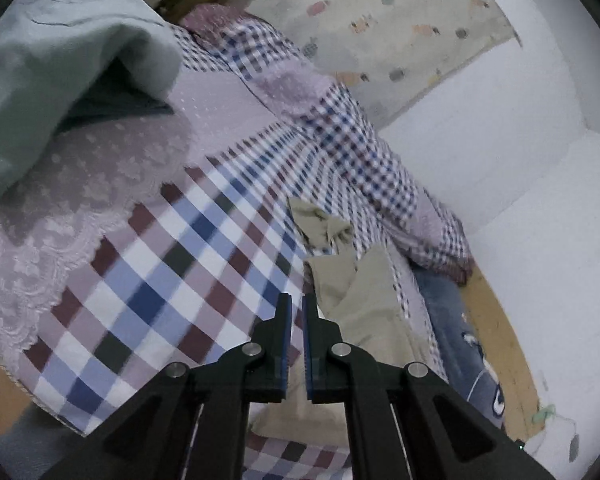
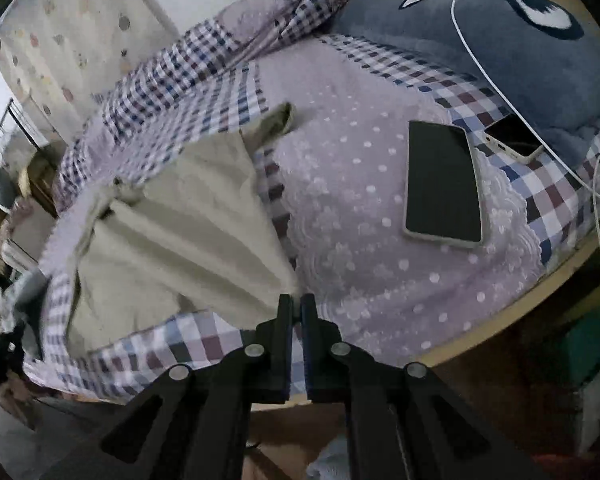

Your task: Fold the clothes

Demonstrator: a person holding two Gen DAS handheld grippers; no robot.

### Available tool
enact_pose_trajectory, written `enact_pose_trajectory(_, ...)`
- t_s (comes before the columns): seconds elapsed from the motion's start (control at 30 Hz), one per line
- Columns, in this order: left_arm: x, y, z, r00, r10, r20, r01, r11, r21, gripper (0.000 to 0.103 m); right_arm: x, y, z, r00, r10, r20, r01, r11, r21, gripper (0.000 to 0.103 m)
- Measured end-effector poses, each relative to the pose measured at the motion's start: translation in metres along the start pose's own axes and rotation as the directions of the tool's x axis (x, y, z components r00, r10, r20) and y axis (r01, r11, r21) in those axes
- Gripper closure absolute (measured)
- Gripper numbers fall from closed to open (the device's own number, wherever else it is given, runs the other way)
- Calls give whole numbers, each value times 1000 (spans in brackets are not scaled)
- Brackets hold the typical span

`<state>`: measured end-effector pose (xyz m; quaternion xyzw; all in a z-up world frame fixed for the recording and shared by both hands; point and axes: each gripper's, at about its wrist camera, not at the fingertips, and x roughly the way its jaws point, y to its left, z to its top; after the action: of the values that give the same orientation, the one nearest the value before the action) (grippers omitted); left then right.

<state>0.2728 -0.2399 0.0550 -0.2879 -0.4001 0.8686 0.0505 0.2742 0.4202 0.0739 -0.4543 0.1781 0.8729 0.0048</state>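
A beige garment (image 2: 180, 232) lies crumpled on the checked and lilac bed cover (image 2: 360, 208). One corner of it runs in stretched folds to my right gripper (image 2: 297, 300), which is shut on that corner near the bed's front edge. In the left wrist view the same beige garment (image 1: 364, 292) lies just right of my left gripper (image 1: 297, 300). Its jaws stand a narrow slit apart with nothing between them, and the checked bed cover (image 1: 172, 264) shows through the gap.
Two phones (image 2: 444, 184) (image 2: 512, 136) lie on the cover to the right, one on a white cable (image 2: 472, 44). Behind them sits a grey-blue plush pillow (image 2: 500, 64). A pale green blanket (image 1: 60, 60) is heaped at the far left. The wooden bed edge (image 2: 500, 320) runs along the front.
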Motion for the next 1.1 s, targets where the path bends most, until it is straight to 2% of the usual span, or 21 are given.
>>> enact_pose_trajectory(0.07,15,-11,-4,997,47,-64,-43,997,70,69,3,-2,-4,999,-33,6,33,999,5,99)
enact_pose_trajectory(0.17,34,-23,-17,981,118,-154,-91,980,175,47,-5,-9,-8,999,-7,47,5,999,43,99)
enact_pose_trajectory(0.27,53,-31,-32,953,190,-236,-124,956,266,41,-10,-20,-9,997,9,77,-18,993,113,97)
enact_pose_trajectory(0.33,63,-34,-46,929,231,-291,-131,937,324,41,-6,-26,-8,997,22,70,-32,989,144,97)
enact_pose_trajectory(0.43,78,-38,-67,884,296,-361,-135,903,409,41,-5,-21,-7,997,38,68,-47,991,129,95)
enact_pose_trajectory(0.47,82,-39,-71,875,303,-378,-132,899,417,41,-5,-18,-7,997,40,69,-48,992,115,92)
enact_pose_trajectory(0.53,86,-37,-73,868,298,-397,-126,906,405,43,-4,-14,-7,997,43,68,-49,995,92,87)
enact_pose_trajectory(0.6,84,-35,-70,878,281,-387,-128,918,376,63,-1,-12,-7,997,50,65,-56,995,80,79)
enact_pose_trajectory(0.63,81,-33,-67,887,266,-376,-127,926,355,89,0,-12,-6,997,57,60,-61,995,77,76)
enact_pose_trajectory(0.67,77,-31,-65,896,251,-365,-125,934,335,101,1,-12,-6,996,63,55,-67,995,75,71)
enact_pose_trajectory(0.73,69,-32,-60,917,215,-336,-105,943,316,101,7,-13,-4,996,88,21,-89,994,67,62)
enact_pose_trajectory(0.8,62,-31,-59,930,193,-313,-93,947,307,101,15,-11,-3,994,111,-20,-110,993,52,60)
enact_pose_trajectory(0.9,60,-32,-57,938,183,-294,-95,952,291,101,30,7,-1,990,101,-97,-106,993,-50,60)
enact_pose_trajectory(0.97,63,-29,-54,945,169,-281,-93,960,266,101,41,20,0,990,57,-130,-72,990,-119,60)
enact_pose_trajectory(1.1,58,-20,-45,955,151,-254,-98,972,212,101,72,34,5,983,5,-183,-37,984,-175,60)
